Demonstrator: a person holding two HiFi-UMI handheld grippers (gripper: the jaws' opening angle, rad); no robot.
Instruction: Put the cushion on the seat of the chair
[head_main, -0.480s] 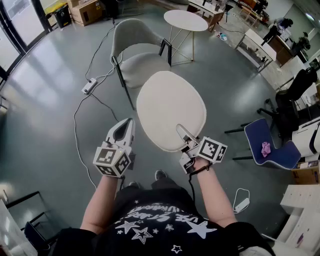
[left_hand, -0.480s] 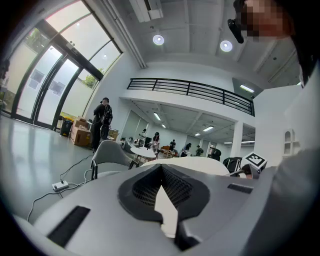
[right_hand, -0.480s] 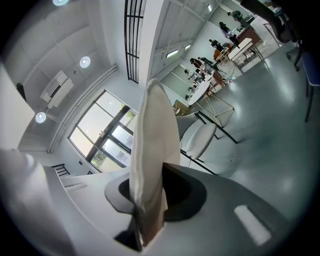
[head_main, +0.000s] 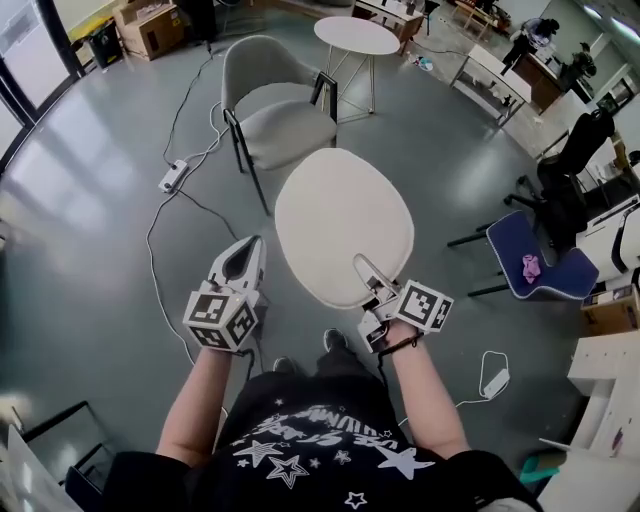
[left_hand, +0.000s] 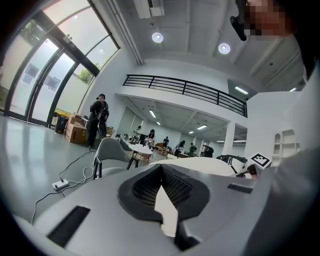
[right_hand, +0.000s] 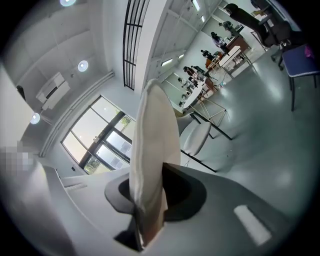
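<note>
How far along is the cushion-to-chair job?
Done: the cushion is picked up, pinched at its near edge by the right gripper. In hand: it is held in the air between the person and the chair, short of it. Left to do: carry it over the bare seat, set it down and let go. The left gripper is shut and holds nothing.

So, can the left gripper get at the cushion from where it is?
Probably yes: the left gripper is beside the cushion with only open air between, though its jaws are together and would need opening.
</note>
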